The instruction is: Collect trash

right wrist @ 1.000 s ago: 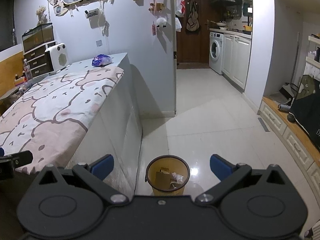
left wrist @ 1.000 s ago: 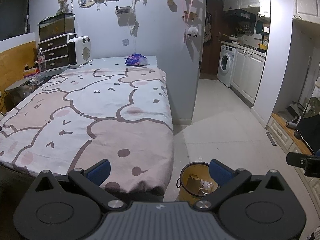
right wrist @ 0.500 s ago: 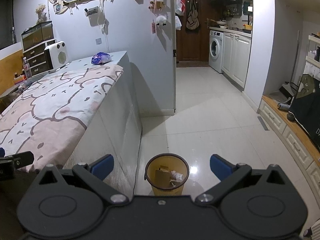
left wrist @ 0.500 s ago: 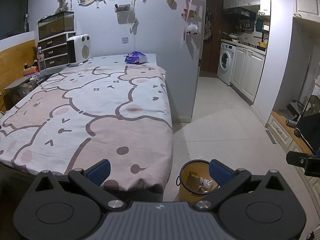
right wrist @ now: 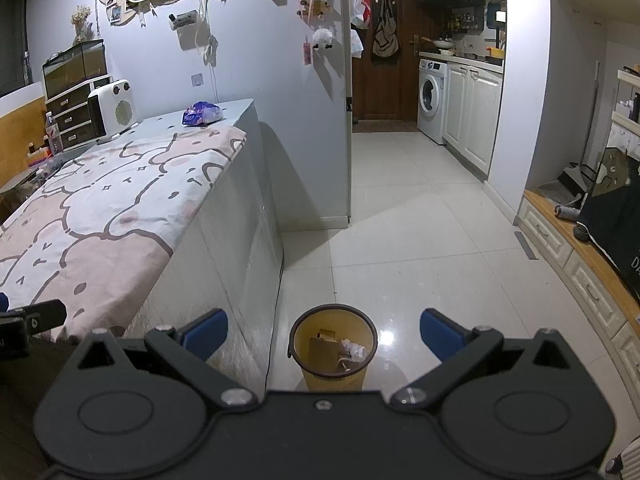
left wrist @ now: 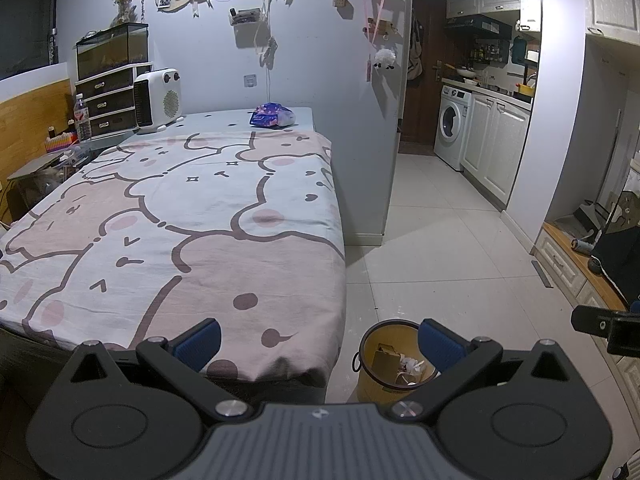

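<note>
A bed point(left wrist: 192, 216) with a cartoon-printed sheet is the landmark. At its far end stands a white heater point(left wrist: 157, 99), beside dark drawers point(left wrist: 105, 101). Well beyond its right side, a washing machine point(left wrist: 452, 126) stands under white cabinets.

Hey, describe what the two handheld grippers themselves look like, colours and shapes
Both look alike. The left gripper and right gripper have matte black bodies, each with two round disc shapes and angled black linkage arms joined by silver screws. The fingers end in blue pads. The left one's centre panel is ribbed grey; the right one's is plain black. No cables, sleeves or hands show.
</note>
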